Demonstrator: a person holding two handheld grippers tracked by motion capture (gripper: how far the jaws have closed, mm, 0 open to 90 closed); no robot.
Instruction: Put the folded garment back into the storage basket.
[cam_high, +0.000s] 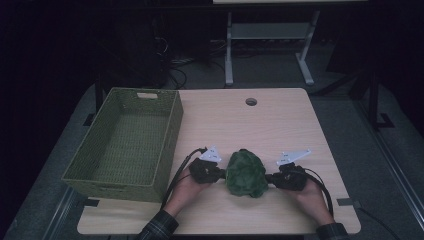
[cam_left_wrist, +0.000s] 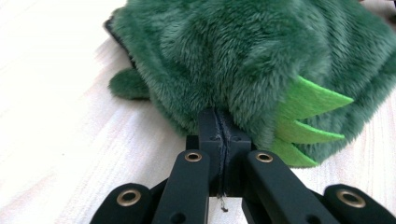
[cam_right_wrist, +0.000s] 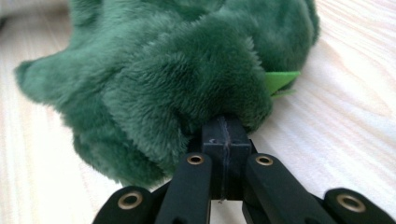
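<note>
A dark green plush toy (cam_high: 246, 174) lies on the light wooden table (cam_high: 280, 125), near the front edge and between the person's two hands. The left gripper (cam_high: 220, 174) meets the toy's left side and the right gripper (cam_high: 270, 178) meets its right side, so the toy is held from both ends at once. In the left gripper view the black jaws are pressed together, clenched on a fold of the fur, with bright green felt spikes (cam_left_wrist: 303, 122) sticking out of the plush just to the right of the grip. In the right gripper view that gripper's jaws are likewise pinched tight on a tuft of fur, and a bit of green felt peeks out at the toy's right. A green woven basket (cam_high: 170, 131) stands on the left part of the table, apart from the toy.
</note>
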